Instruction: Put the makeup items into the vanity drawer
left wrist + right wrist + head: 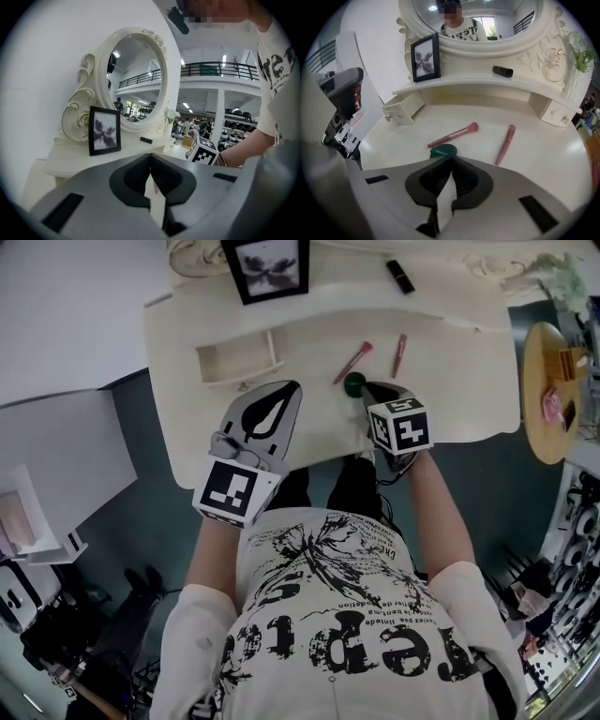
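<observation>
The right gripper (367,388) is shut tight. Its tips sit right at the near edge of the round green case (354,383). The case lies on the vanity top (450,381), close to the middle of the front edge. I cannot tell if the tips pinch the case or only touch it. The left gripper (292,385) is shut too, with nothing in it. It hangs over the front edge, to the left of the case. A pink brush (353,362) lies just behind the green case. A pink tube (399,354) lies near the brush, on its right, and the two do not touch. The little drawer (234,360) is pulled out at the back left of the top. A black tube (400,276) lies on the shelf at the back, to the right of a picture frame (267,266).
</observation>
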